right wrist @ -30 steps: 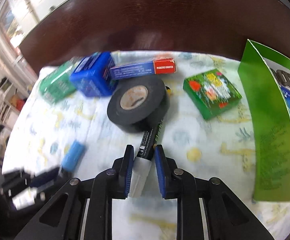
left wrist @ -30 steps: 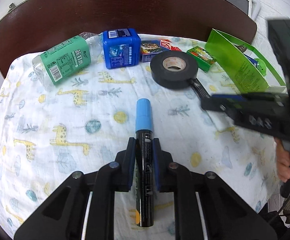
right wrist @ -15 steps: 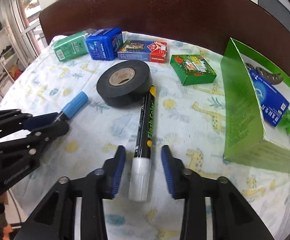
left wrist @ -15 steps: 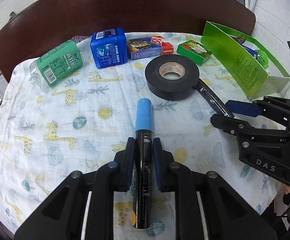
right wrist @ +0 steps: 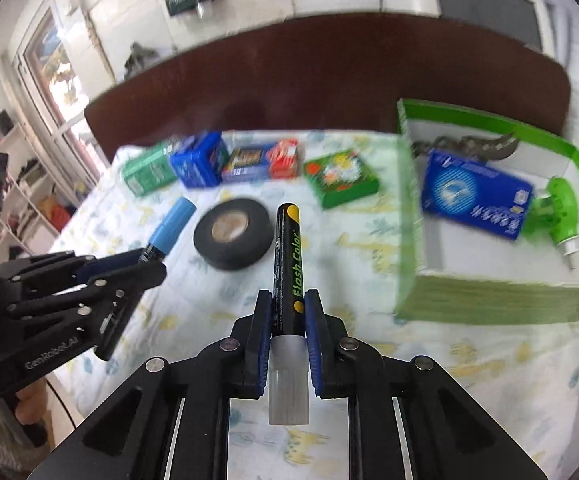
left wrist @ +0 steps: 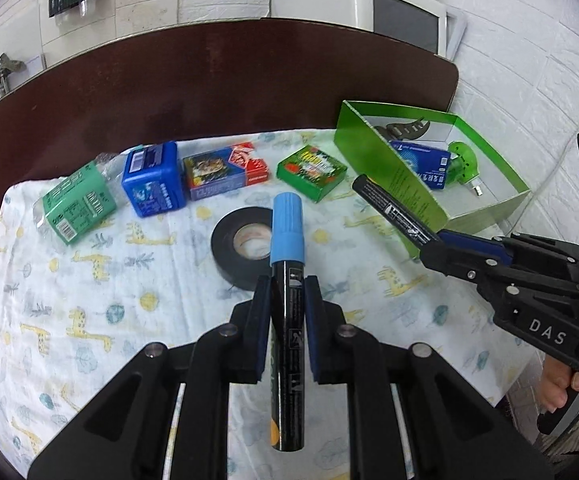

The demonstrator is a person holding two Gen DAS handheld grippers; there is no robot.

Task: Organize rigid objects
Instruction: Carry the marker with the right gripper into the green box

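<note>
The left gripper [left wrist: 286, 300] is raised above the cloth-covered bench [left wrist: 89, 280], its jaws closed on the barrel of a black marker with a blue cap [left wrist: 287, 272], cap pointing forward over the roll of black tape [left wrist: 241, 246]. The right gripper [right wrist: 286, 312] is also off the surface, jaws clamped on a black marker with a clear cap [right wrist: 287, 276], its yellow-tipped end aimed toward the open green cardboard box [right wrist: 409, 240]. Half a second ago the right jaws stood apart around that marker as it lay against the tape; now they grip it and it has been lifted, as has the left one.
</note>
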